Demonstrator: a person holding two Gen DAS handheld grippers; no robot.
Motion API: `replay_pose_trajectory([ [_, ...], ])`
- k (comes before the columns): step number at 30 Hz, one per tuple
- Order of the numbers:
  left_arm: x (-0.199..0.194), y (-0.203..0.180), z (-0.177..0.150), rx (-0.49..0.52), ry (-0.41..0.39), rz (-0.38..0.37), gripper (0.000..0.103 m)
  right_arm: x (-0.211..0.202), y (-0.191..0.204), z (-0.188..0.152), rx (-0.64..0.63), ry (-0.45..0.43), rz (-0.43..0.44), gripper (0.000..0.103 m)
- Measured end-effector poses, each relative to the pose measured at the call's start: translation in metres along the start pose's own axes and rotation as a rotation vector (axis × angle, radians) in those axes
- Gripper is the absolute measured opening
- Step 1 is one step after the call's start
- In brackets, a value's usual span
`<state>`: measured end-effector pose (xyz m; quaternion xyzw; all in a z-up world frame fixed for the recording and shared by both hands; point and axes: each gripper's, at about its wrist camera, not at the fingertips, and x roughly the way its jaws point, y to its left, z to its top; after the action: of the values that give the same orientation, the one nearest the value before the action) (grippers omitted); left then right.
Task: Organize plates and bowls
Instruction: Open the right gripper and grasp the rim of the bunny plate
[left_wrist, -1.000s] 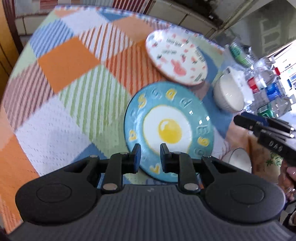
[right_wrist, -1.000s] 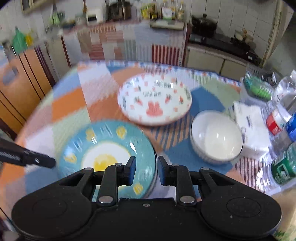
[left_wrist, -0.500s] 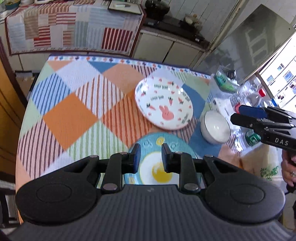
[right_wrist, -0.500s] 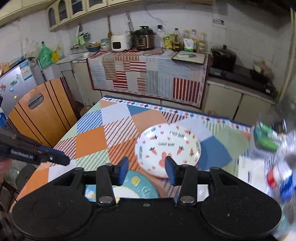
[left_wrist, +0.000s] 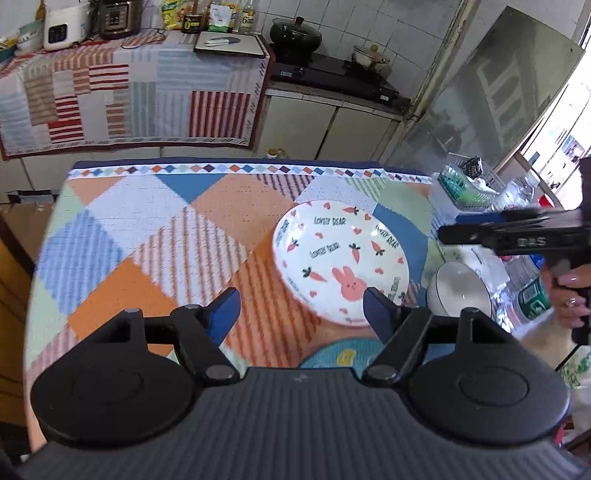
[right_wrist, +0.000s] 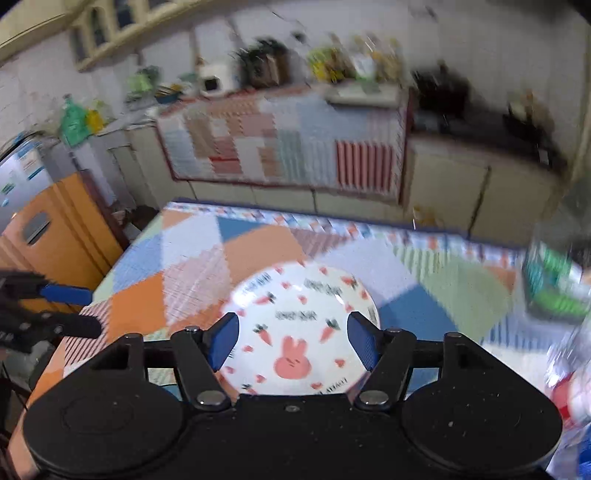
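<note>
A white rabbit-and-carrot plate (left_wrist: 341, 260) lies on the checked tablecloth (left_wrist: 155, 236); it also shows in the right wrist view (right_wrist: 299, 332). A blue egg plate (left_wrist: 341, 355) peeks out just below it, mostly hidden by my left gripper (left_wrist: 301, 310), which is open, empty and raised above the table. A white bowl (left_wrist: 461, 291) sits right of the rabbit plate. My right gripper (right_wrist: 293, 339) is open and empty, high above the rabbit plate; it also shows from the side in the left wrist view (left_wrist: 487, 234).
Water bottles (left_wrist: 532, 295), a tissue pack and a clear box with green contents (left_wrist: 461, 184) crowd the table's right edge. A kitchen counter (left_wrist: 129, 85) with appliances stands behind the table. An orange wooden panel (right_wrist: 51, 236) stands to the left.
Both grippers have lifted and pulled back from the table, and both have opened wide. The blue egg plate has slid almost out of view under the left gripper.
</note>
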<state>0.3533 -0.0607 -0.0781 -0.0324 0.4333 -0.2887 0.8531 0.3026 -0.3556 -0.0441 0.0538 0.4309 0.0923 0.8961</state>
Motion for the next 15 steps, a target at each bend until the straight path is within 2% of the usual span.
replay_pose_trajectory([
  [5,0.054,0.014,0.003,-0.058,0.034,-0.033,0.071,0.046,-0.044,-0.007,0.192,0.079,0.016,0.07],
  [8,0.085,0.023,0.002,-0.106,0.058,-0.047,0.071,0.07,-0.062,-0.015,0.231,0.105,-0.005,0.069],
  [12,0.116,0.028,-0.001,-0.125,0.099,-0.049,0.07,0.092,-0.081,-0.021,0.319,0.129,0.024,0.067],
  [15,0.132,0.033,-0.005,-0.16,0.13,-0.085,0.068,0.103,-0.081,-0.021,0.293,0.129,0.028,0.067],
])
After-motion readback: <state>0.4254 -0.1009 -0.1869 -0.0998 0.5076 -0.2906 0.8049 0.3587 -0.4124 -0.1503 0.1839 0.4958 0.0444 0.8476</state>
